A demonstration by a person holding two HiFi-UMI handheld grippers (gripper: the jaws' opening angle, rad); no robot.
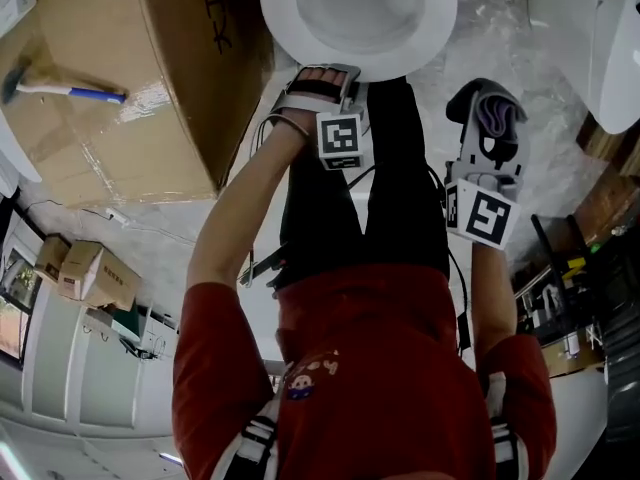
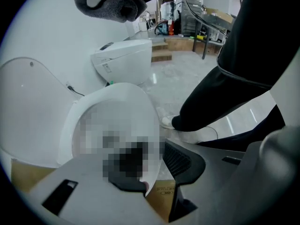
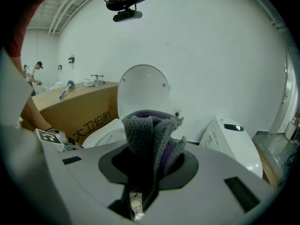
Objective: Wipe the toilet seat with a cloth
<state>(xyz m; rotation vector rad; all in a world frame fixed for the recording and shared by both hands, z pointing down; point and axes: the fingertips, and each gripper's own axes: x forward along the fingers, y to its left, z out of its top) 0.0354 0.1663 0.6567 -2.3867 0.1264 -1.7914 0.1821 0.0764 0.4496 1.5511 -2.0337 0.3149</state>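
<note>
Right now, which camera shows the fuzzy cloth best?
The right gripper view: the cloth fills the middle, grey and purple folds clear, pinched in the right hand-held gripper. The head view shows it small. The left gripper view catches only a dark corner at the top.

Left gripper point(image 1: 322, 76): light grey moulded shell with a black ribbed pad point(image 2: 180, 159) on the inner face of the jaws. There are dark rectangular slots in the shell behind the jaws.

Right gripper point(image 1: 488, 108): same grey shell, with a black collar around the base of the jaws.

Behind each set of jaws sits a white cube with black square markers: left cube point(image 1: 340, 140), right cube point(image 1: 480, 214).

Thin cables point(image 1: 264, 126) run back from the left gripper.

Clothing:
- red short-sleeved top point(image 1: 380, 368)
- small cartoon patch point(image 1: 303, 380)
- black-and-white striped straps point(image 1: 250, 448)
- black trousers point(image 1: 395, 168)
- white shoe point(image 2: 167, 122)
</note>
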